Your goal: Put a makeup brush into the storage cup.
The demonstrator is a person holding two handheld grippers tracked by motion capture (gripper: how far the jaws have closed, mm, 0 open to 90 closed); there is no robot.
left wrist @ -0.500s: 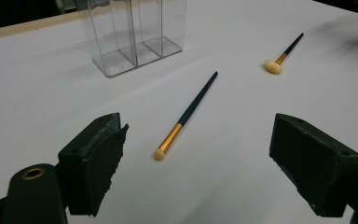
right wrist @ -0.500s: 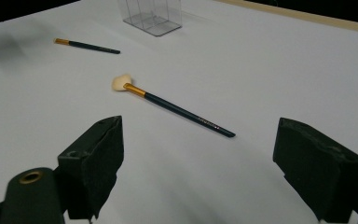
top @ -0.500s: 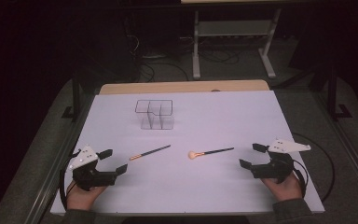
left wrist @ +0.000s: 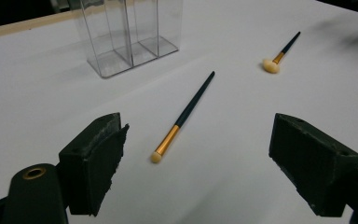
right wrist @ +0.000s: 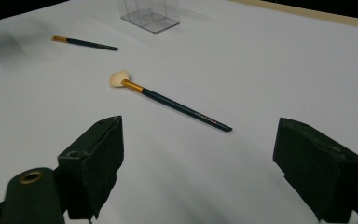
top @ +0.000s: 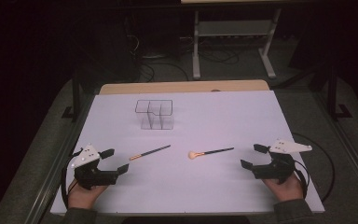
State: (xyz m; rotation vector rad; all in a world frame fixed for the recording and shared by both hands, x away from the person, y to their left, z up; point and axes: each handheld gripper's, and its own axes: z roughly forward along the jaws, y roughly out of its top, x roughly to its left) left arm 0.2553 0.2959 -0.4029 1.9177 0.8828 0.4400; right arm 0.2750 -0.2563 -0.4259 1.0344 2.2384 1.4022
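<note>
Brushes lay flat on the white table (top: 223, 186), well short of the clear organizer (top: 154, 114) at the far side. One thin brush (top: 150, 152) rested just ahead of the left gripper (top: 114, 161), its small tip toward those jaws and its handle slanting away toward the organizer. Another, a fan brush (top: 210, 152), lay ahead of the right gripper (top: 252, 156), handle end nearer. Both grippers had their jaws wide apart and empty, so each hand looked nearer to its own brush.
</note>
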